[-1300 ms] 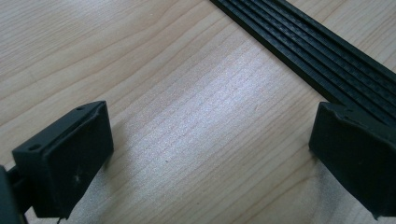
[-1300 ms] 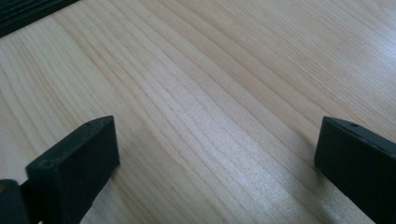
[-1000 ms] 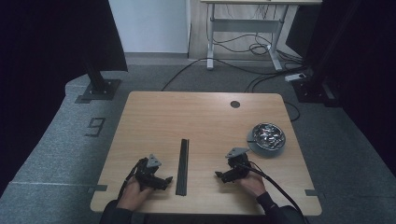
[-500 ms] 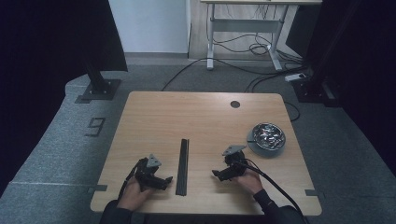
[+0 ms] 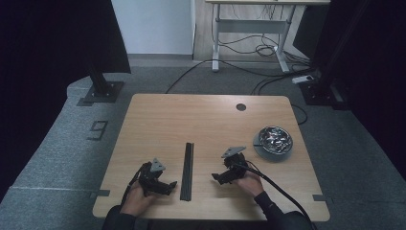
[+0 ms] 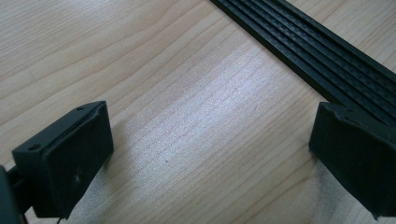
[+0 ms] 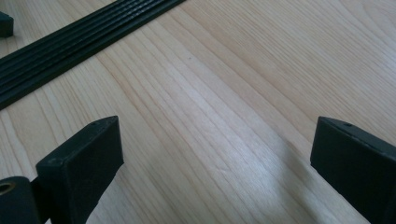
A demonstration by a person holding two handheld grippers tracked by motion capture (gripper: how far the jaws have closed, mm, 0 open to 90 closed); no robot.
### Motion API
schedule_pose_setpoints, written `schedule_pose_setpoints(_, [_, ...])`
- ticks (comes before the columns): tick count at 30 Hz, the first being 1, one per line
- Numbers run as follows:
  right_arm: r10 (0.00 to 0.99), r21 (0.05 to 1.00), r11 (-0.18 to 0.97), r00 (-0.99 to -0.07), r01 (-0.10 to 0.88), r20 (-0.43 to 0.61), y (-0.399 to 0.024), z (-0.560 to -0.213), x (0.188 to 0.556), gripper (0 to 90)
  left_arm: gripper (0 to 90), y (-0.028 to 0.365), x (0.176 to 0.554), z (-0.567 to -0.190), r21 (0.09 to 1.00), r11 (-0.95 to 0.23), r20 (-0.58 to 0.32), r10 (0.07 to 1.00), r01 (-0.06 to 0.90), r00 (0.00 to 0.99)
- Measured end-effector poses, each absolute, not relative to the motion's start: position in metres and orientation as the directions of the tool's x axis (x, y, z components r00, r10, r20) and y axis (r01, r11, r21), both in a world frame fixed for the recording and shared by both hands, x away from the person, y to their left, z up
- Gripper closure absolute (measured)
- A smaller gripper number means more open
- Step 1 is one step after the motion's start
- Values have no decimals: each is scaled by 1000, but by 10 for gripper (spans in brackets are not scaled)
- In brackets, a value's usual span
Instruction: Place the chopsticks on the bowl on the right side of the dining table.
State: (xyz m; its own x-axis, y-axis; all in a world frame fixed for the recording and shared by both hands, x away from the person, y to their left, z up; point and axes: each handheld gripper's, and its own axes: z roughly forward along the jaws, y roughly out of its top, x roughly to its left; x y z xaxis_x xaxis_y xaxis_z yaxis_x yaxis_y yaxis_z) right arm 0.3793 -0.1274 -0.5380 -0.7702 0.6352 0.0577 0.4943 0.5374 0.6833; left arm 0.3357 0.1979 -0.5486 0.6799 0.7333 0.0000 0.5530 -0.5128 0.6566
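While the wooden table [image 5: 201,120] carries everything, a long black ribbed strip [image 5: 187,170] lies flat near its front edge, between the two tools. The left hand-held gripper [image 5: 165,187] and the right hand-held gripper [image 5: 218,177] flank it, jaws spread wide, gripping nothing.

The bowl's [image 5: 273,140] shiny contents near the surface's [image 5: 206,120] right edge were too small to identify. In both claw views the strip [image 6: 308,44] ran out of frame, and each claw's jaws were cropped.
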Motion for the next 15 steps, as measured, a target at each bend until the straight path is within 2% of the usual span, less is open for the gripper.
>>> schedule_pose_setpoints(15, [623, 687, 544, -780, 483, 54, -100, -527, 389, 13, 0, 198, 336, -549, 657, -512, 0, 733, 553, 680])
